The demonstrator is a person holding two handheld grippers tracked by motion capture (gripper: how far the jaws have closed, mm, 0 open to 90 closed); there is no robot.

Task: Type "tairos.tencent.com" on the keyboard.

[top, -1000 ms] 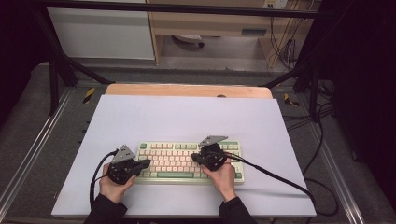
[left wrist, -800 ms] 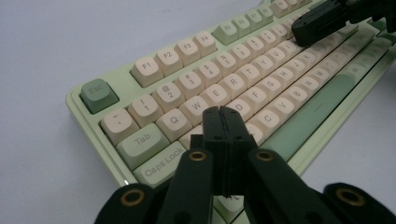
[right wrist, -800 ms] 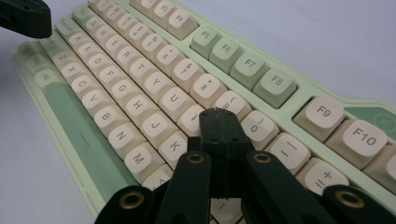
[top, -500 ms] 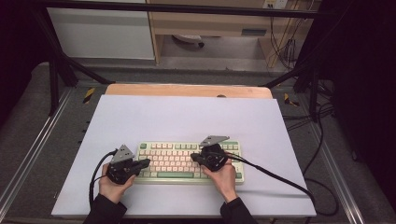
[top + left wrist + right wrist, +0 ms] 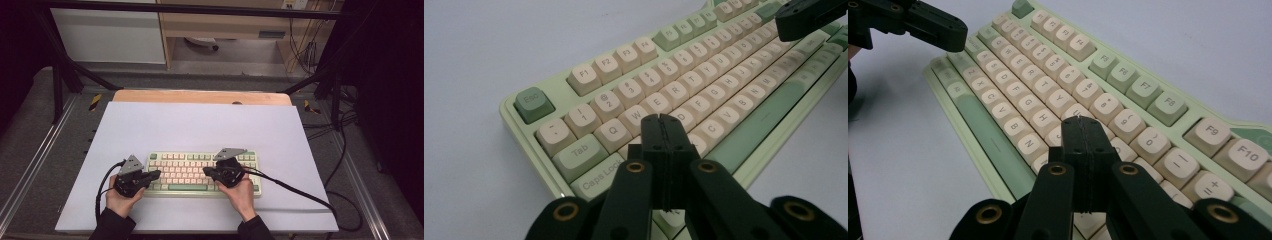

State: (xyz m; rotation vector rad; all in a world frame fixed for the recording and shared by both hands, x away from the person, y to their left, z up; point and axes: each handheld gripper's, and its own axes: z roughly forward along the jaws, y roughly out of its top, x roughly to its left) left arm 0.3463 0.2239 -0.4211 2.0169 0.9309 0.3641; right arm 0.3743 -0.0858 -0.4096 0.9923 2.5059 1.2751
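The green and cream keyboard [image 5: 202, 173] lay flat near the front edge of the white mat [image 5: 200, 125], the 2 grippers, left gripper [image 5: 154, 174] and right gripper [image 5: 207, 171], hovered over its keys with jaws pressed together on nothing, and it looked rigid, fairly heavy, best gripped by its side edges.
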